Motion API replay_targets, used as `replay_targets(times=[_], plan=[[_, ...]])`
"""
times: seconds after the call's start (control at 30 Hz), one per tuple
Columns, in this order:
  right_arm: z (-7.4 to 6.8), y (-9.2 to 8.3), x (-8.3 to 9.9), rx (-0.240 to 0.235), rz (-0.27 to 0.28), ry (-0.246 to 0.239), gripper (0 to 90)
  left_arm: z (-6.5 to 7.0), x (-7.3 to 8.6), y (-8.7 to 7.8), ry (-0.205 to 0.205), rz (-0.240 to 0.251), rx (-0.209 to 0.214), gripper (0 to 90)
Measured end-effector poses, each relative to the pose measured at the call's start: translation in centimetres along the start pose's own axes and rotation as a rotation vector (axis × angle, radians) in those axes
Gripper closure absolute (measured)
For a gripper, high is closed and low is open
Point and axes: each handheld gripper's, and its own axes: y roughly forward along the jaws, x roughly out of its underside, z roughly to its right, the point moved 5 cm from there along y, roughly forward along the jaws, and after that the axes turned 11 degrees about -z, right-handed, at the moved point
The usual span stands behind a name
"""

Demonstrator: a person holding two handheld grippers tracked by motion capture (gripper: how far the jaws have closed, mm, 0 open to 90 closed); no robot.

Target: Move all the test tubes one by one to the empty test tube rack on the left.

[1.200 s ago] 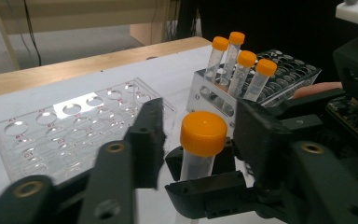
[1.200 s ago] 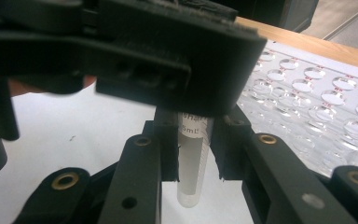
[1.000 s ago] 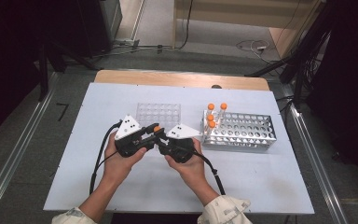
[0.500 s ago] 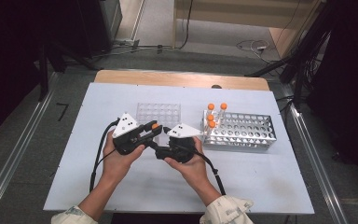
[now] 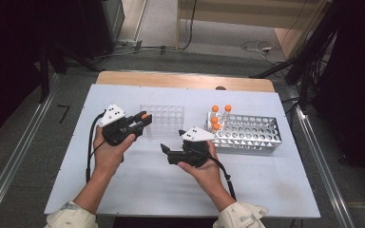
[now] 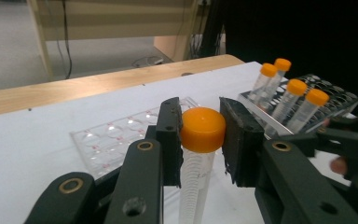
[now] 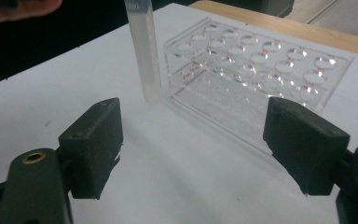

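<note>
Above the bench [image 5: 266, 180], the left claw [image 6: 200, 140] clamped an orange-capped tube [image 6: 202, 133] by its cap, just beside the clear rack [image 5: 164, 116], which looked unfilled. The right claw [image 7: 191, 140] had just been opening, with nothing between its jaws. Four tubes [image 5: 216, 116] waited in the metal rack [image 5: 254, 135].

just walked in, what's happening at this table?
A person works two handheld grippers over a white table. The left gripper is clamped on an orange-capped tube, held upright beside the clear rack. The right gripper has just opened its jaws, with nothing between them. Four more capped tubes stand in the metal rack.
</note>
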Motion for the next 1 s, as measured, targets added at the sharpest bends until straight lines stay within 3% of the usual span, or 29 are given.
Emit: replay_targets(times=[0.43,0.7,1.0], plan=[[0.6,-0.9,1.4,-0.005,-0.010,-0.001,19.1,-2.6,-2.8,0.6,0.009,0.034,-0.081,71.3],[0.8,-1.3,1.5,-0.002,-0.005,0.005,19.1,-3.5,-3.0,1.6,0.011,0.028,-0.117,71.3],[0.9,-1.5,1.4,0.004,-0.001,0.002,19.2,-3.9,-2.6,2.6,0.018,0.009,-0.125,71.2]])
